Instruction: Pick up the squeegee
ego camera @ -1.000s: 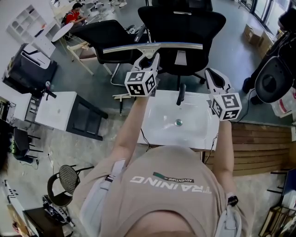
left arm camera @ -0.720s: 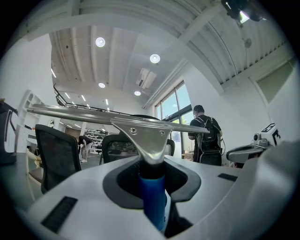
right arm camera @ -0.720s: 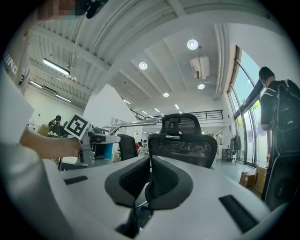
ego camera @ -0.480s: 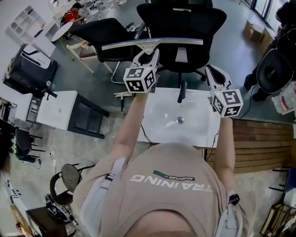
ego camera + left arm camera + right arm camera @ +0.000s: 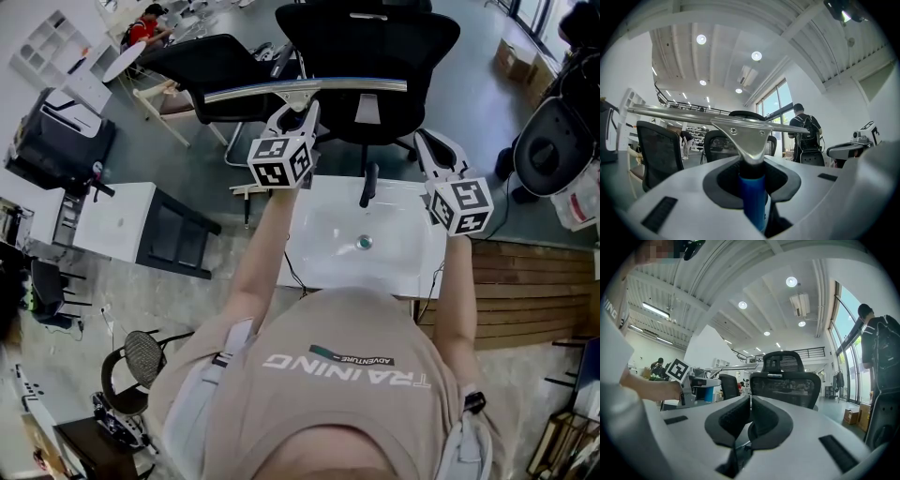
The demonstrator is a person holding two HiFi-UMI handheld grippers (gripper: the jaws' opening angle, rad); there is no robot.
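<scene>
While the left gripper [image 5: 298, 114] grips the squeegee [image 5: 309, 90] by its blue handle [image 5: 753, 199], jaws narrow and tight on it, the metal blade [image 5: 684, 114] sits level in the air beyond the far edge of the white sink [image 5: 323, 258]. Blade looks clear of the black chair [image 5: 375, 42] behind, hard to judge from above. Right gripper [image 5: 429, 148]: right of it, apart, jaws together, nothing between.

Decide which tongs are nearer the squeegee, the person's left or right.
Left. The left tongs grip the squeegee by its blue handle; the right tongs, shut and empty, are apart from it, off to its right.
</scene>
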